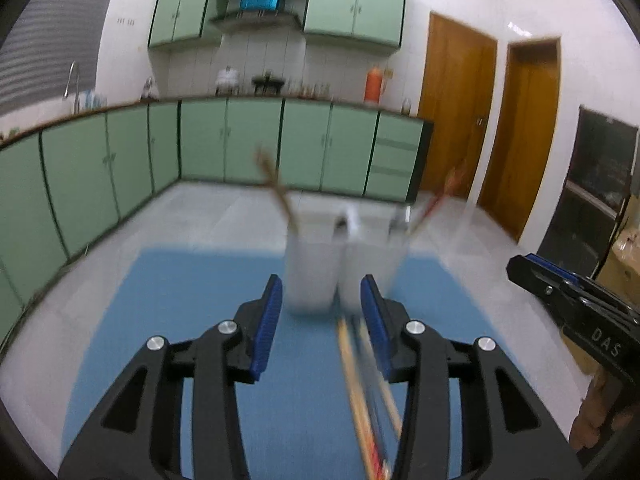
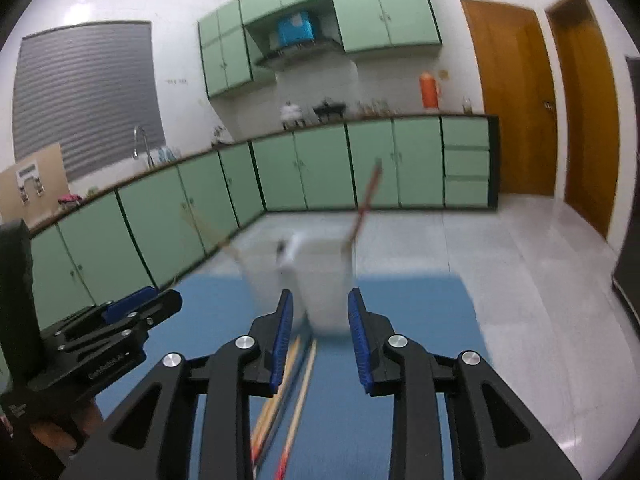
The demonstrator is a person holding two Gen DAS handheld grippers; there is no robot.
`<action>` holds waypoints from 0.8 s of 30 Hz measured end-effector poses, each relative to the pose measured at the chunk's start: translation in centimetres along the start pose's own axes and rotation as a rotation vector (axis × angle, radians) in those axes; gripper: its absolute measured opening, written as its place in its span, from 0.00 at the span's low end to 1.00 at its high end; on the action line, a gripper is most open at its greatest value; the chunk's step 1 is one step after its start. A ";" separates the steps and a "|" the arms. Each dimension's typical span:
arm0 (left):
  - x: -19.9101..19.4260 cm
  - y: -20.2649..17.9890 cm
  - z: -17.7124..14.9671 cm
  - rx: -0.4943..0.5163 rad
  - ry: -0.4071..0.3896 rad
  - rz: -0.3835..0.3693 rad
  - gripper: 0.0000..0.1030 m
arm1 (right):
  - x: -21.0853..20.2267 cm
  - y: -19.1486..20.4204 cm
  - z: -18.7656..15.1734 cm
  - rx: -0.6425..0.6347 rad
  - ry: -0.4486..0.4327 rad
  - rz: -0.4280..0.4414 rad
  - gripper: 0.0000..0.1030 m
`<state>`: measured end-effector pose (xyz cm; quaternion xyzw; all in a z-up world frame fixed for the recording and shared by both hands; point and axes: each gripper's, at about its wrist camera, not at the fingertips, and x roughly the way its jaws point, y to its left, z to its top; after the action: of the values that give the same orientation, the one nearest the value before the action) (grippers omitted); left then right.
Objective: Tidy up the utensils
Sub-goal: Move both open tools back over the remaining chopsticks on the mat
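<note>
**Chopsticks loose on mat, holder ahead**

Left wrist: chopsticks (image 1: 366, 400) lie on blue mat (image 1: 192, 320) at 6 o'clock; my left gripper (image 1: 321, 312) spread, empty. White holder (image 1: 340, 268) blurred, 12 o'clock.

Right wrist: my right gripper (image 2: 320, 332) spread, empty; chopsticks (image 2: 288, 400) at 7 o'clock, holder (image 2: 316, 280) ahead.

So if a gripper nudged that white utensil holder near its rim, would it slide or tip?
The white utensil holder looks tall and narrow, so a high push probably tips it. Chopsticks leaning out above its rim likely raise that risk. It stands on the blue mat, which may grip rather than let it slide.
</note>
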<state>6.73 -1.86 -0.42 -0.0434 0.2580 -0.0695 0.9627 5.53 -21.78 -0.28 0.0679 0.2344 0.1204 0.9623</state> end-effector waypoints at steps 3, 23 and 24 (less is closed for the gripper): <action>-0.4 0.4 -3.9 -0.001 0.086 0.008 0.39 | -0.5 0.5 -4.4 0.011 0.071 -0.027 0.27; -1.0 0.8 -11.4 0.030 0.251 -0.012 0.38 | 0.8 3.2 -13.8 0.047 0.339 0.027 0.18; -0.9 0.5 -11.4 0.030 0.252 -0.012 0.38 | 1.1 3.2 -13.9 0.049 0.351 0.024 0.18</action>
<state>0.26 -1.73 -9.87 -0.0215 0.3759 -0.0838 0.9226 -0.67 -17.36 -12.37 0.0720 0.4007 0.1364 0.9031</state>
